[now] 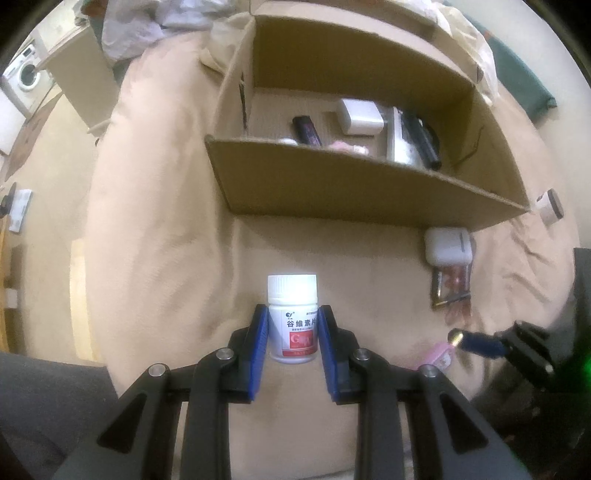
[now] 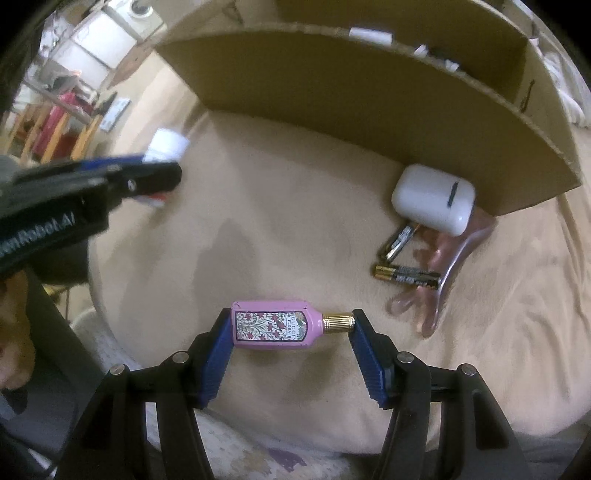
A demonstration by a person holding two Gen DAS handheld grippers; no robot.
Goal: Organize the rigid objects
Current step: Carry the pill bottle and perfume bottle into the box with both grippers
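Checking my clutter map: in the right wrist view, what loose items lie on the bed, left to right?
White pill bottle in the left gripper → pink perfume bottle between the right gripper fingers → black-and-gold batteries → white earbud case.

**A lived-in home, worked on a bed**

The cardboard box (image 1: 369, 192) sits on a soft beige blanket (image 1: 155, 221), rumpled like bedding. Beyond the box's far left corner stands a white washing machine (image 1: 26, 74) beside pale cabinets. Left of the box, across the floor, are wooden chair frames with red cloth (image 2: 55, 125). Behind the box lies heaped light fabric (image 1: 133, 26).
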